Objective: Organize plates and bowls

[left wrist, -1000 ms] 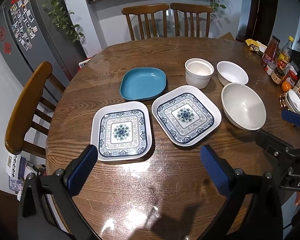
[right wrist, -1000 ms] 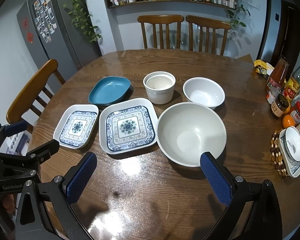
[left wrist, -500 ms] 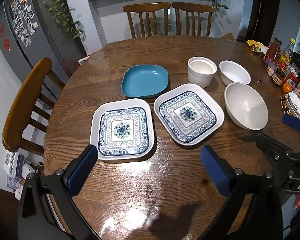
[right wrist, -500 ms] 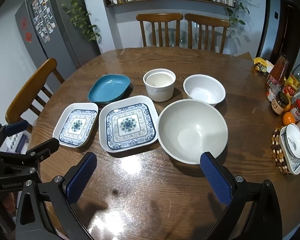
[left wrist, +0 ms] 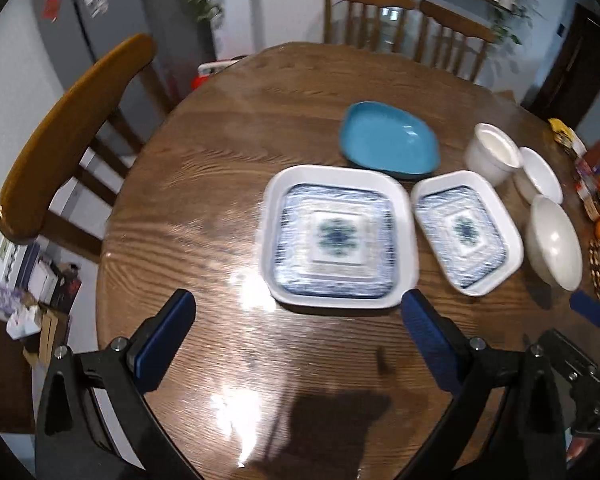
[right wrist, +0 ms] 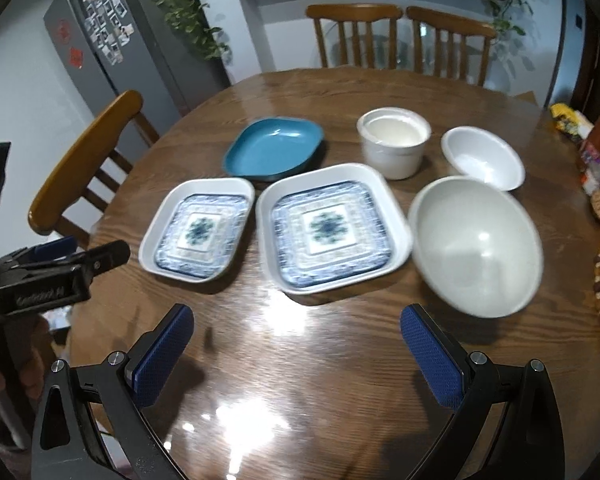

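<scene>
On the round wooden table, two square blue-patterned plates lie flat side by side, nearly touching: the left patterned plate and the right patterned plate. Both sit cornerwise, their diagonals running roughly toward the far chairs; being square, neither has a clear long axis. Behind the gap between them rests a teal dish, its longer axis running left to right. To the right stand a white cup-shaped bowl, a small white bowl and, nearest, a large white bowl, close to the right plate. The left tool hovers above the table just short of the left plate, its blue pads wide apart and empty; half a second ago it faced both plates squarely, and it has since swung leftward and closer. The right tool is likewise spread wide and empty, now nearer the right plate and large bowl than before.
</scene>
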Demonstrator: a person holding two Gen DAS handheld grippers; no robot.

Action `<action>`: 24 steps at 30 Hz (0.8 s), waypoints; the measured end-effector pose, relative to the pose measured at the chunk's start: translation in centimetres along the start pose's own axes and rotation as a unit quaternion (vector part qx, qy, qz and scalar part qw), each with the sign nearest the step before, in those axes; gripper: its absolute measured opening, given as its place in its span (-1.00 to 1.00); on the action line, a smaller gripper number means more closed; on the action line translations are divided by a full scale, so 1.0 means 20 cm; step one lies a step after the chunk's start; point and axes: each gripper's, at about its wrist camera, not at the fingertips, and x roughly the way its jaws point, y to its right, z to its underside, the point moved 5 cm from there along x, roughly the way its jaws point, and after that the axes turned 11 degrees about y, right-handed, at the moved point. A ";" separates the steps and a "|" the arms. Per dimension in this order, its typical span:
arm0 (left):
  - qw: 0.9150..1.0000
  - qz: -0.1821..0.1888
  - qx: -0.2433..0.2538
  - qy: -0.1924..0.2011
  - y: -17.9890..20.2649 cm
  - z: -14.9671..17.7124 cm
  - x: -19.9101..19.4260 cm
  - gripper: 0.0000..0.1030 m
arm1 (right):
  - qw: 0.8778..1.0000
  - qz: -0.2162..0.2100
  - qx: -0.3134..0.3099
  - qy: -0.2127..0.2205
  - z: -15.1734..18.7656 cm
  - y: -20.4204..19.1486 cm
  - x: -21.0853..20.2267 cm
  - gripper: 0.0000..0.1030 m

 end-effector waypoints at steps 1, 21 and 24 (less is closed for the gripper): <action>1.000 0.000 -0.004 -0.004 -0.04 0.00 0.02 0.98 | 1.000 -0.006 0.006 -0.003 0.00 -0.02 0.02 1.00; 0.997 0.044 0.028 -0.055 -0.17 -0.02 0.51 0.26 | 0.991 -0.007 0.115 -0.067 0.06 -0.22 0.62 0.23; 0.997 0.049 0.030 -0.059 -0.17 -0.03 0.56 0.00 | 0.994 0.025 0.092 -0.062 0.03 -0.25 0.67 -0.11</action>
